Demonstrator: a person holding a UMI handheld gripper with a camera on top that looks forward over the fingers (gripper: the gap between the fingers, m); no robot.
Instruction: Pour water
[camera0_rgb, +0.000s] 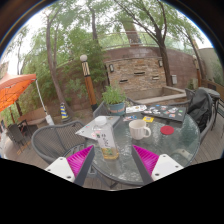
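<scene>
Glass (107, 146) standing just ahead of the tool (113, 160), fingers apart, gripping nothing; mug (139, 128) beyond on the surface (150, 143); pouring apparently not begun

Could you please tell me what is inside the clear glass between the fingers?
The clear glass holds yellowish liquid low down. Its base is hidden behind the open fingers.

Outdoor tabletop (125, 160), chairs around it. Glass (107, 145) on tabletop, standing between the jaws, gap each side. Mug (139, 129) right of glass, slightly farther. Lid (167, 130) right of mug. Bowl (100, 121) beyond glass. Planter (116, 100) at far edge. Chair (55, 138) left of tabletop; umbrella (15, 90) far left. Wall (135, 68) behind.
</scene>
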